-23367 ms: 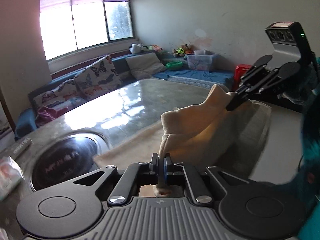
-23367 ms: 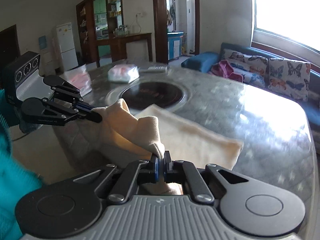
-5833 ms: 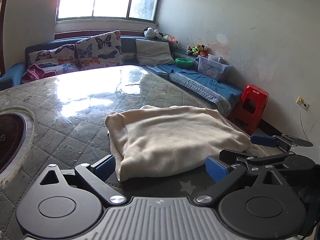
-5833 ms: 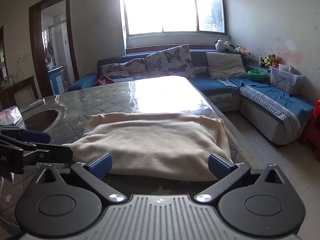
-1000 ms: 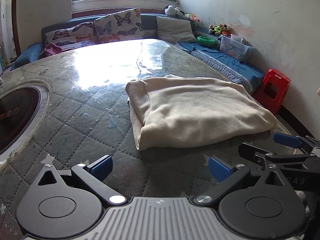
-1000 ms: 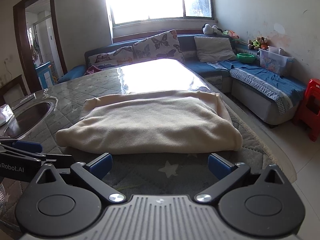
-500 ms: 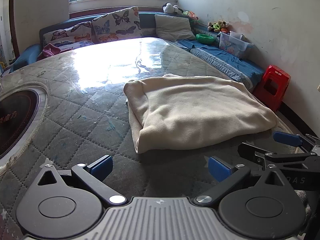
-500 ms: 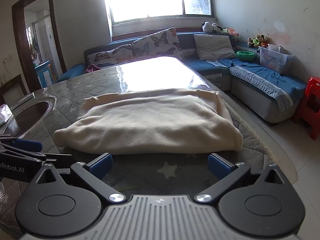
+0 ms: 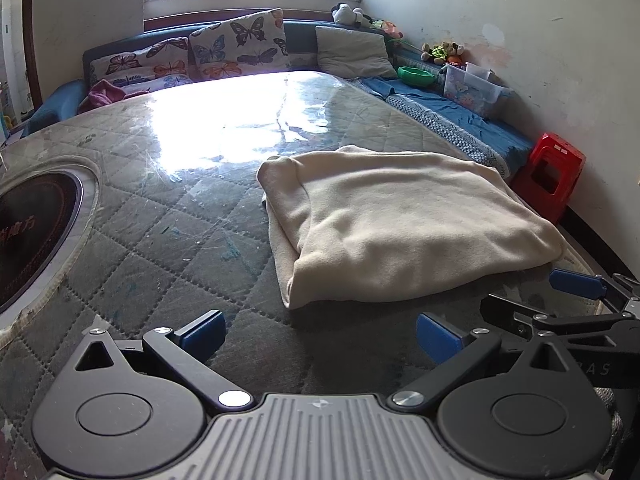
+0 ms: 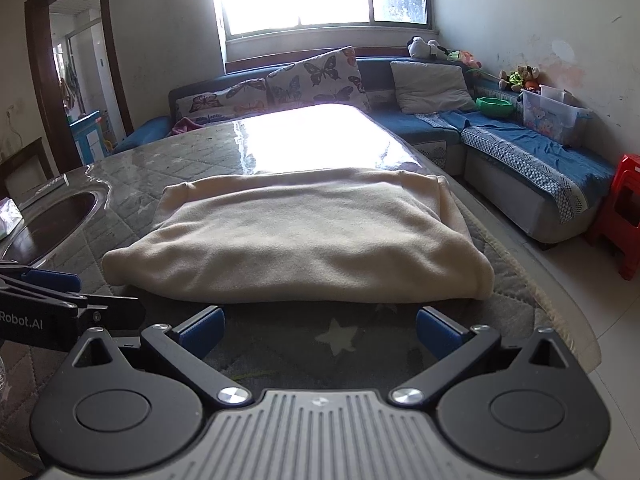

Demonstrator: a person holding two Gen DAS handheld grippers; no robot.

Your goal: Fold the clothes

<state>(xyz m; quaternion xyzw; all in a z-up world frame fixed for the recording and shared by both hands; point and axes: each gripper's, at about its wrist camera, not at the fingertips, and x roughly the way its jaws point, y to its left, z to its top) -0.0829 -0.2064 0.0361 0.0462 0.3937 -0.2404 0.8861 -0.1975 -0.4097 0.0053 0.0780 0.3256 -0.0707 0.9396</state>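
Observation:
A cream garment [image 9: 404, 224] lies folded into a thick rectangle on the quilted grey table [image 9: 160, 232]. It also shows in the right wrist view [image 10: 304, 240], just beyond the fingers. My left gripper [image 9: 320, 334] is open and empty, a little short of the garment's near left corner. My right gripper [image 10: 320, 332] is open and empty in front of the garment's near edge. The right gripper also shows at the right edge of the left wrist view [image 9: 576, 300]. The left gripper shows at the left edge of the right wrist view [image 10: 52, 292].
A round dark induction plate [image 9: 28, 236] is set in the table at the left. A blue sofa [image 10: 520, 148] with butterfly cushions runs behind and to the right. A red stool [image 9: 548, 176] stands by the wall. The table's edge [image 10: 560, 312] drops to the floor at right.
Both grippers have drawn slightly back from the folded garment and stayed open. The garment has not moved.

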